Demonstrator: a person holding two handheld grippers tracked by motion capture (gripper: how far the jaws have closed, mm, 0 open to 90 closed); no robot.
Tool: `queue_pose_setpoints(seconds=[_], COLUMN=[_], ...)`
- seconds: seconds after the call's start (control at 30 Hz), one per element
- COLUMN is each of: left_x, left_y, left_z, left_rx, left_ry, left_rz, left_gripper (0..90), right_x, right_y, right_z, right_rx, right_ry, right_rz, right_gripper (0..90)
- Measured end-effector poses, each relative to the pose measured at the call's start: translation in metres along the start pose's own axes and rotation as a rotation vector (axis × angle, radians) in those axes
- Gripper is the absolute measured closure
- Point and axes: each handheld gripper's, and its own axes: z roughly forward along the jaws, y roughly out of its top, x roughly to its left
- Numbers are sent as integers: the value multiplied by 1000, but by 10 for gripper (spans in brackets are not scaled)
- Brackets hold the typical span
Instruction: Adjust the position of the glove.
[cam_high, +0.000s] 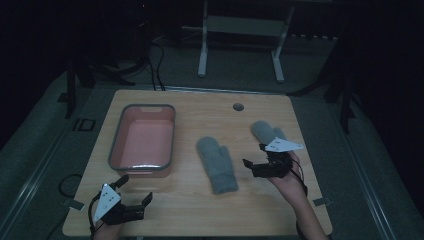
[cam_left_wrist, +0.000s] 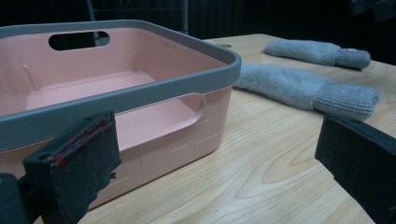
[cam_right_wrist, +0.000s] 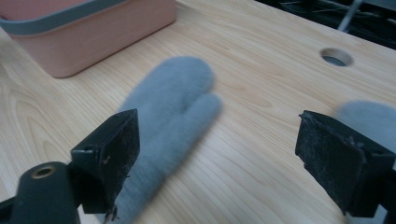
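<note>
The right hand-held gripper (cam_high: 261, 160) is held wide open, empty. The mitten (cam_high: 216, 163), at its 9 o'clock, is judged soft and light; its cuff is best pinched.

We read only pale letters "ID" on dark floor (cam_high: 45, 150) left of table (cam_high: 260, 210); nothing else legible.

High view very dim, surroundings near black, only the counter (cam_high: 200, 200) lit. Left gripper view brighter and sharp, foreground jaws slightly soft. Right gripper view motion-blurred: grey mitten (cam_right_wrist: 163, 121) smeared. No glare, shadows faint.
</note>
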Motion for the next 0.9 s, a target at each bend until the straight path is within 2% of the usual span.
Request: queue_pose_setpoints(seconds=[0.03, 0.1, 0.13, 0.3, 0.43, 0.47, 0.53, 0.8, 0.9], left_x=[0, 0, 0, 0, 0, 0, 0, 0, -1], left_y=[0, 1, 1, 1, 1, 1, 2, 2, 2], left_z=[0, -1, -1, -1, -1, -1, -2, -3, -2], left_rx=[0, 3, 2, -1, -5, -6, -6, -9, -10], left_ry=[-1, 0, -1, -2, -4, -4, -5, -10, -12], left_rz=[2, 6, 6, 5, 4, 5, 8, 9, 10], left_gripper=[3, 3, 3, 3, 3, 3, 3, 3, 3], right_x=[4, 10, 14, 24, 31, 33, 35, 34, 34], right_y=[2, 6, 8, 14, 16, 16, 16, 4, 0], right_z=[4, 13, 20, 47, 73, 78, 88, 119, 124], right_rx=[8, 22, 38, 71, 136, 150, 167, 252, 267], right_ry=[30, 33, 53, 119, 170, 180, 181, 168, 157], right_rz=[-17, -41, -53, -100, -156, -170, -189, -211, -220], right_gripper=[132, 142, 147, 252, 372, 378, 424, 438, 445])
